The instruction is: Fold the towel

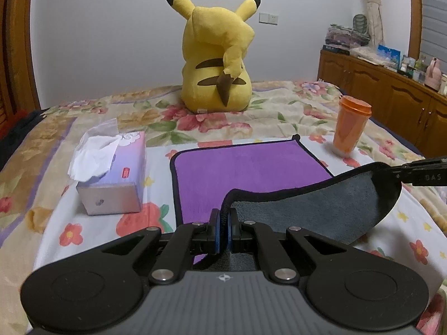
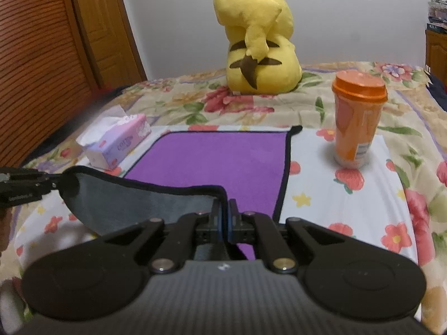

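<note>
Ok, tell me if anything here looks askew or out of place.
Nothing looks wrong. The towel has its near edge lifted, grey underside showing, pinched by the left gripper and right gripper, as folding would need. The orange cup stands upright, the tissue box lies flat.

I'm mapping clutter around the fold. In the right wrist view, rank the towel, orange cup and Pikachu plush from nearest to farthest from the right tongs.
1. Towel: pinched in the right tongs, dead ahead.
2. Orange cup: upright on the bedspread, ahead to the right.
3. Pikachu plush: at the bed's far end by the wall.
</note>
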`<move>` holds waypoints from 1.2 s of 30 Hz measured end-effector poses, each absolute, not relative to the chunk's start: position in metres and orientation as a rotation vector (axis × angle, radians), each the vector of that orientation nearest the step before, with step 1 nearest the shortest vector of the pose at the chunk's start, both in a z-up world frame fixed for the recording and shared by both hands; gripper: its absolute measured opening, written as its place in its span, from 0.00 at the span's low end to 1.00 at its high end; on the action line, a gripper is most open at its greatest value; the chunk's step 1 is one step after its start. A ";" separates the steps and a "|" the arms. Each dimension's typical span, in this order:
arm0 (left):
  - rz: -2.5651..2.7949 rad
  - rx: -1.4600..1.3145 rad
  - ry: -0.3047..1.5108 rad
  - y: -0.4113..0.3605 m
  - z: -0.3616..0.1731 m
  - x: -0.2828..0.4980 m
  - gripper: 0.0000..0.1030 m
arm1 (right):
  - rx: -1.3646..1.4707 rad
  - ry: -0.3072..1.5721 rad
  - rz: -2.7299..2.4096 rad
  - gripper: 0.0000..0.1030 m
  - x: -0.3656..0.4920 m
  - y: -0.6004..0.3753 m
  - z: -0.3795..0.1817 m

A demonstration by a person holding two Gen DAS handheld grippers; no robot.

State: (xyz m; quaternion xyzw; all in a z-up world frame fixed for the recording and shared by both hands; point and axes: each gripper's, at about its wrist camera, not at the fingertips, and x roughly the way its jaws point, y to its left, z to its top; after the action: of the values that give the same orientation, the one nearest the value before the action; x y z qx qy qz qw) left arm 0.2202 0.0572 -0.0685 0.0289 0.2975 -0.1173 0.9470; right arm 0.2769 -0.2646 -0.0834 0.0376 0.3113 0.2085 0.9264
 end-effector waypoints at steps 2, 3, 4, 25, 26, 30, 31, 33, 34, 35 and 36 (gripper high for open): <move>-0.234 0.064 0.609 0.057 -0.068 0.223 0.08 | 0.078 0.627 0.433 0.05 0.277 -0.264 -0.081; -0.233 0.065 0.610 0.057 -0.068 0.224 0.08 | 0.078 0.621 0.436 0.05 0.277 -0.264 -0.080; -0.232 0.065 0.609 0.058 -0.067 0.225 0.08 | 0.077 0.617 0.438 0.05 0.277 -0.264 -0.079; -0.245 0.103 0.579 0.054 -0.058 0.244 0.08 | 0.001 0.611 0.434 0.05 0.298 -0.259 -0.085; -0.243 0.103 0.574 0.053 -0.057 0.244 0.08 | 0.000 0.606 0.433 0.05 0.298 -0.259 -0.084; -0.239 0.101 0.577 0.052 -0.056 0.249 0.08 | -0.005 0.586 0.433 0.05 0.299 -0.260 -0.079; -0.236 0.100 0.580 0.052 -0.057 0.251 0.08 | -0.010 0.584 0.432 0.05 0.300 -0.260 -0.078; -0.237 0.107 0.581 0.050 -0.057 0.253 0.08 | -0.024 0.582 0.428 0.05 0.301 -0.260 -0.077; -0.236 0.113 0.581 0.049 -0.058 0.253 0.08 | -0.028 0.582 0.428 0.05 0.302 -0.260 -0.076; -0.235 0.120 0.582 0.048 -0.058 0.254 0.08 | -0.032 0.583 0.428 0.05 0.302 -0.260 -0.076; -0.236 0.127 0.584 0.047 -0.058 0.255 0.08 | -0.036 0.582 0.427 0.05 0.303 -0.260 -0.075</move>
State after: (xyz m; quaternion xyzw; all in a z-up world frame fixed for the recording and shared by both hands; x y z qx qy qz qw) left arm 0.2546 0.0467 -0.0577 0.0623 0.2868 -0.1159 0.9489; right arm 0.3028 -0.2595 -0.0752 -0.0174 0.2846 0.2091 0.9354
